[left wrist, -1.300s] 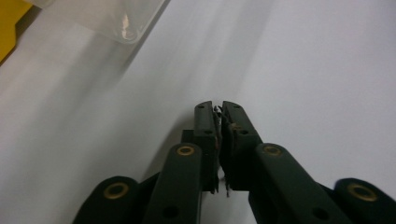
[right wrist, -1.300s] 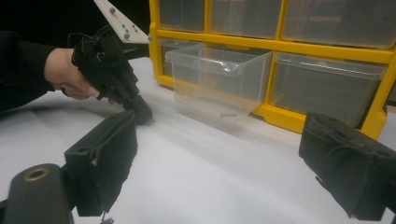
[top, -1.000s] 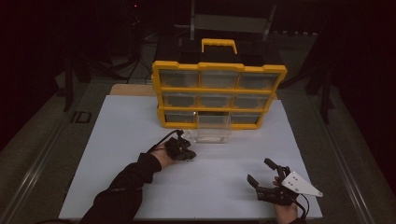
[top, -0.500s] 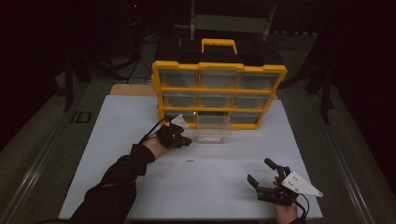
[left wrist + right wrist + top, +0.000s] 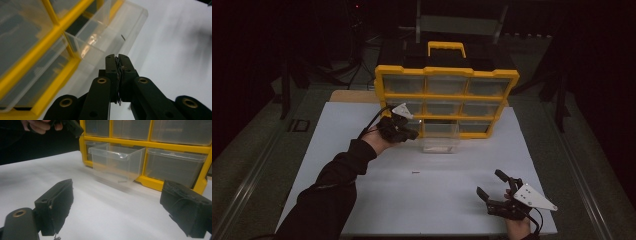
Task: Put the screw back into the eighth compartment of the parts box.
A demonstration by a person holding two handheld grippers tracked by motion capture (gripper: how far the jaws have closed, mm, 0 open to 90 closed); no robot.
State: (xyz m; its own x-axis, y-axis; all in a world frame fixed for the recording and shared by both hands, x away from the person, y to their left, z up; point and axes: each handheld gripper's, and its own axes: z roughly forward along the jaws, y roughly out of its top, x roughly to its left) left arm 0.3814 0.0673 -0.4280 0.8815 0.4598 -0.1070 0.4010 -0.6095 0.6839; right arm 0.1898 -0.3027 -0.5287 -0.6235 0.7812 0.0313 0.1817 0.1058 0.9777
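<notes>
Yellow-framed and stacked with clear plastic drawers, a parts organiser [image 5: 446, 100] stands at the far side of a white table [image 5: 362, 200] in the high view, its bottom middle drawer [image 5: 440, 141] pulled out toward the person. The left gripper [image 5: 408, 132], held in a dark-sleeved hand, hangs above the table just to the left of that open drawer, its jaws drawn together. A single small screw [image 5: 414, 173] lies loose on the white surface between the two hands, well apart from both. The right gripper [image 5: 492, 192] sits low at the near right corner of the table, jaws spread wide with nothing between them. In the left gripper view, the black jaws of the left gripper [image 5: 118, 65] are pressed together, pinching a small dark metal piece [image 5: 120, 72], too thin to identify, in the seam between the pads; beyond the tips sits the open drawer [image 5: 117, 35], with a tiny screw [image 5: 123, 37] resting inside it. In the right gripper view, the right gripper [image 5: 116, 205] shows its two worn pads far apart above bare table, touching nothing; the open drawer [image 5: 116, 162] juts from the organiser [image 5: 175, 147] ahead, one small screw [image 5: 121, 180] on its floor, and the other hand [image 5: 41, 126] holds its gripper at the upper left.
</notes>
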